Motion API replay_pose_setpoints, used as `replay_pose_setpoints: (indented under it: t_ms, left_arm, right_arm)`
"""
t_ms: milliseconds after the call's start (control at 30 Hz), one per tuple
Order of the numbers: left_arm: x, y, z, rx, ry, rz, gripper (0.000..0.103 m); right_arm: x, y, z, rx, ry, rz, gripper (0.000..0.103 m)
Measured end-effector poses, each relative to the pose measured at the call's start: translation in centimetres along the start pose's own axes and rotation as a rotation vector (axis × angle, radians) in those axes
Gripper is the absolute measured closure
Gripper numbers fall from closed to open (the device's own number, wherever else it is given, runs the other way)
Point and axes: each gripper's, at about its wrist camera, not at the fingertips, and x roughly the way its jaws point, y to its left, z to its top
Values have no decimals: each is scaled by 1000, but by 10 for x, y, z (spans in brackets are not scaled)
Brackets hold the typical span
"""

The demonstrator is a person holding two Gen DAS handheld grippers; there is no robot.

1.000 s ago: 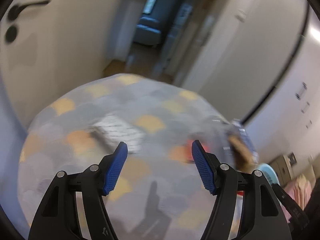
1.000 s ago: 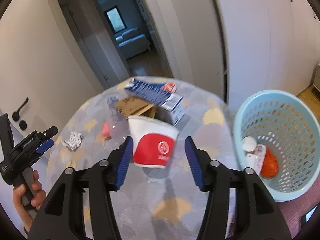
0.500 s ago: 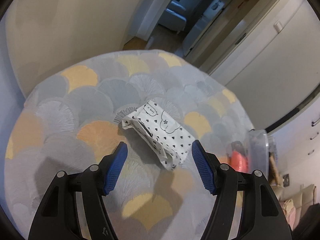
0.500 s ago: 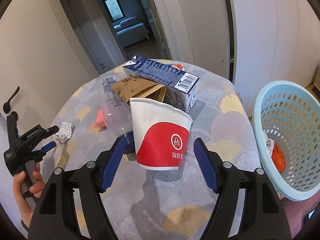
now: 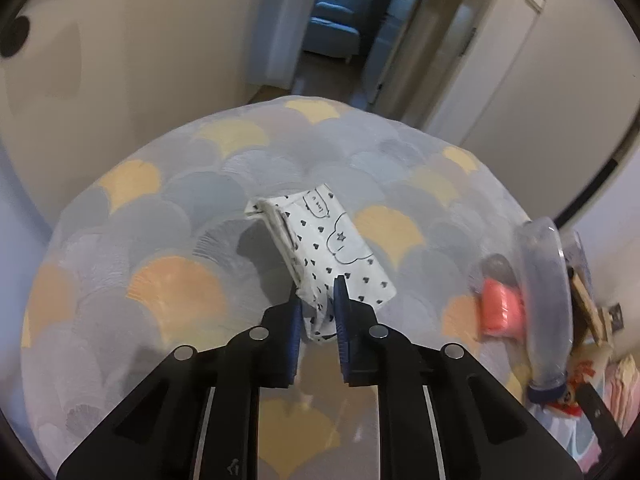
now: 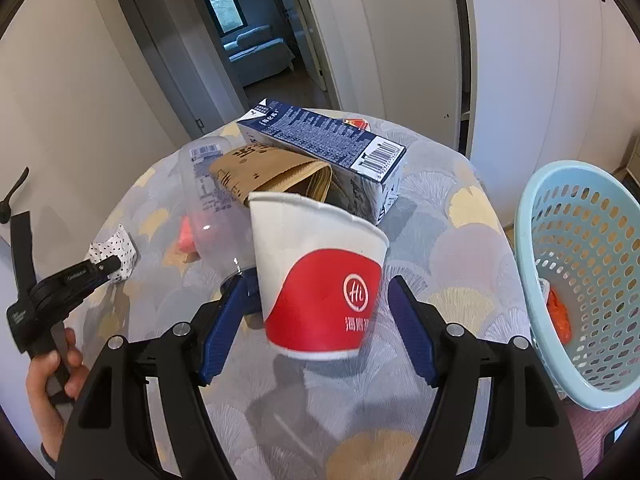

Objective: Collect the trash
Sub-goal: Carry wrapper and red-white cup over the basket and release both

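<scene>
My left gripper [image 5: 318,308] is shut on the near end of a white tissue pack with black hearts [image 5: 332,240] that lies on the round patterned table [image 5: 168,216]. The pack also shows in the right wrist view [image 6: 114,250], with the left gripper [image 6: 108,266] on it. My right gripper [image 6: 316,304] is open around a red and white paper cup [image 6: 320,276], which stands between its fingers. A light blue trash basket [image 6: 580,272] stands to the right of the table and holds some trash.
Behind the cup lie a clear plastic bottle [image 6: 212,208], a brown paper bag [image 6: 272,172] and a dark blue carton [image 6: 320,144]. An orange-red object [image 5: 502,308] lies by the bottle [image 5: 546,304]. Walls, cupboard doors and an open doorway [image 6: 248,40] stand beyond the table.
My left gripper has closed on the tissue pack's near end. My right gripper has moved forward, so the paper cup now sits deeper between its open fingers.
</scene>
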Motion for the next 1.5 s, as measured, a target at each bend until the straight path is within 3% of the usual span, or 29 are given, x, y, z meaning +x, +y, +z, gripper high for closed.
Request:
replay_pose_setpoints:
  t_ms: [167,233,400,633,867,1200,1500]
  left_arm:
    - [-19,-16,-9,65,-31,-45,96]
    - [-28,-22,-11,84,-43,-60,96]
    - [-56,-39,-17,127,-81,-120,96]
    - [-99,-75,-22,203,-141,-212,96]
    - [-131,-118,-29,290,-186,-292,96]
    - [-148,-204,-45,420,-183,-410,96]
    - [-120,-288,-80,526,-52,-542,96]
  right_arm:
    - [10,-3,3,12,43,22,35]
    - [12,-7,2,25,57,42,47]
    - [0,-12,-1,14,30,59,60]
    - [-30,-21,0,38,-26,61,61]
    - [-77,-40,7,76,-137,42,61]
    - [-134,-86,10,150,-273,-37,61]
    - [-167,-158,4,270,-337,-132,61]
